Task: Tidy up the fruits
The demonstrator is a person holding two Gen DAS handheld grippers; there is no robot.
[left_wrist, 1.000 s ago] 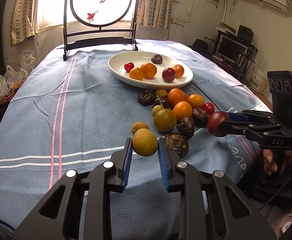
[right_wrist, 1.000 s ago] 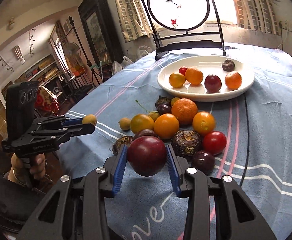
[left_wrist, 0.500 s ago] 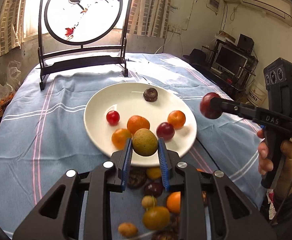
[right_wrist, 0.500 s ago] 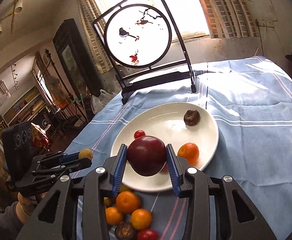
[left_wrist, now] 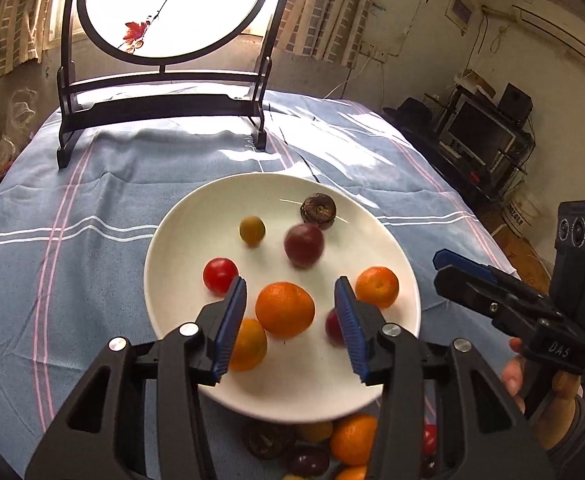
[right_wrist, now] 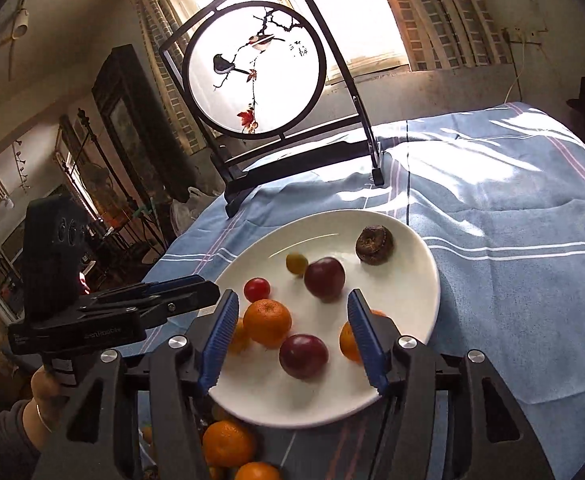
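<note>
A white plate (left_wrist: 212,220) on the blue cloth holds oranges, a red tomato (left_wrist: 220,275) and a brown wrinkled fruit (left_wrist: 318,210). My left gripper (left_wrist: 290,300) hangs over the plate's near side, its jaws opening with nothing between them. A small yellow-green fruit (left_wrist: 252,231) lies loose on the plate. Beside it is a dark red plum (left_wrist: 304,245), blurred with motion. My right gripper (right_wrist: 292,304) is also above the plate, its jaws opening and empty, with the plum (right_wrist: 324,278) just beyond its tips. More fruit (left_wrist: 352,438) lies in a pile in front of the plate.
A round painted screen in a black stand (left_wrist: 164,12) stands at the back of the table. A striped blue cloth (left_wrist: 72,240) covers the table. A desk with a monitor (left_wrist: 476,140) is off the right edge. A hand (left_wrist: 512,376) holds the right gripper.
Both grippers moved from the fruit pile to above the plate. The left let go of the yellow-green fruit and the right let go of the plum; both now lie on the plate.
</note>
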